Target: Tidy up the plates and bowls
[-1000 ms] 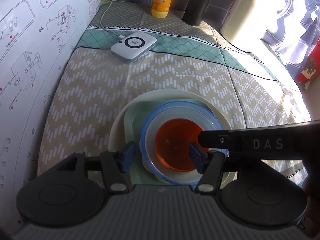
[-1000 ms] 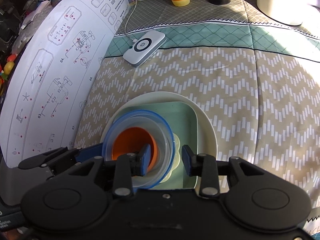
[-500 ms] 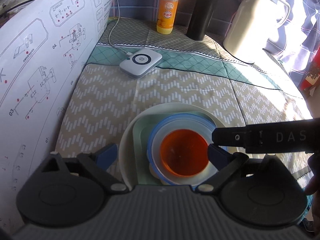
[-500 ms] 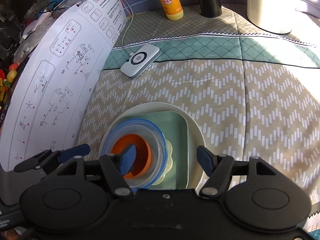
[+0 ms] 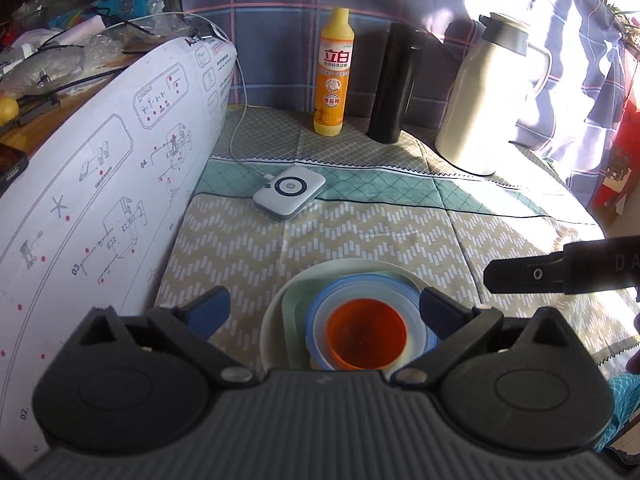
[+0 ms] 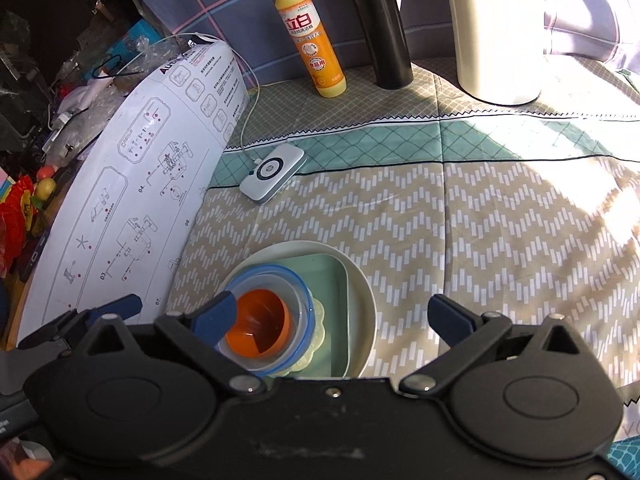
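Plates and bowls are seen nested in one stack near the front edge of the patterned tablecloth (image 5: 360,236), right of the white instruction sheet (image 5: 100,200) and well apart from the charging pad (image 5: 289,197), detergent bottle (image 5: 333,76), black flask (image 5: 394,84) and cream jug (image 5: 492,96) at the back.

Taken left to right, the left gripper (image 5: 324,309) is found spread wide, its jaws having just been opening, with nothing pressed between its blue pads (image 5: 208,307); the stack is framed below and between them. The right gripper (image 6: 334,314) is likewise spread wide, its jaws also having just been opening, and nothing is held (its left pad overlaps the stack only in the view).

Risk is judged to lie mainly in the stack itself. A wide finger could clip the bowl rim on the way out, and the clear bowl could be dragged sideways, since it sits off-centre toward the left of the plate. The tablecloth may also be snagged and pulled.

In appearance, a round cream plate (image 6: 362,288) is at the bottom, a pale green square dish (image 6: 332,276) is laid in it, a small scalloped yellowish piece (image 6: 318,320) is just visible, then a clear bowl with a blue rim (image 6: 298,284), and an orange cup (image 6: 260,320) is set inside that. All are upright and look settled.
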Available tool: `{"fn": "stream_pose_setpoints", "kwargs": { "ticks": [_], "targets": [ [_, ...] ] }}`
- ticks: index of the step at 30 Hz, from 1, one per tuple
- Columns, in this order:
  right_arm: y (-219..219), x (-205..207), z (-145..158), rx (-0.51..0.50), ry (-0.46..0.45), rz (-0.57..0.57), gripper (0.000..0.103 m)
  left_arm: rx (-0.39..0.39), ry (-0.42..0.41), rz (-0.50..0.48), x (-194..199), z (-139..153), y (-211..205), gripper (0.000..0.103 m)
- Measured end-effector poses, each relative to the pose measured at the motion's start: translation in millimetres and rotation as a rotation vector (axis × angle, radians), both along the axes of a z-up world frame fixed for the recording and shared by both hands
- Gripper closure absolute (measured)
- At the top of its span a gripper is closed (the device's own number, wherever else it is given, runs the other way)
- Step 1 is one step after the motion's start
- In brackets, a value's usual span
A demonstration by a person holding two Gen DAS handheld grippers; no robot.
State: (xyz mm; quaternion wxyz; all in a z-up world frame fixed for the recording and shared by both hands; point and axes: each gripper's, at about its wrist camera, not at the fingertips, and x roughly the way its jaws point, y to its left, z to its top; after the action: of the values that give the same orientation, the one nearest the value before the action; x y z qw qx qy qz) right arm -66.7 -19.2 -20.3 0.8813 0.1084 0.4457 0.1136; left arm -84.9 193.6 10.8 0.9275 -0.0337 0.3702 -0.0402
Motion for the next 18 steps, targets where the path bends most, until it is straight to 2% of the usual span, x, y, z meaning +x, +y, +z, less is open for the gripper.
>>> {"fn": "stream_pose_setpoints", "kwargs": {
  "ticks": [4,6,9,12,18],
  "targets": [
    [-8.6,-13.7,8.6,-0.022,-0.049,-0.002,0.000,0.028,-0.099,-0.005,-19.2,12.9,2.4,0.000],
    [-10.8,-21.1,12.1,-0.043,-0.075,0.006,0.000,0.048,-0.111,-0.014,-26.5,15.9,2.2,0.000],
    [-11.7,-32.5,13.5,-0.093,-0.109,0.022,0.000,0.059,-0.087,-0.011,-32.3,15.1,2.8,0.000],
    [-8.0,-44.9,12.2,-0.154,-0.136,0.052,0.000,0.017,-0.044,0.008,-36.7,10.2,9.1,0.000],
    [-8.1,-58.7,0.0,-0.187,-0.092,0.075,0.000,0.013,-0.005,0.034,-46.5,-1.0,13.4,0.000]
  ]
}}
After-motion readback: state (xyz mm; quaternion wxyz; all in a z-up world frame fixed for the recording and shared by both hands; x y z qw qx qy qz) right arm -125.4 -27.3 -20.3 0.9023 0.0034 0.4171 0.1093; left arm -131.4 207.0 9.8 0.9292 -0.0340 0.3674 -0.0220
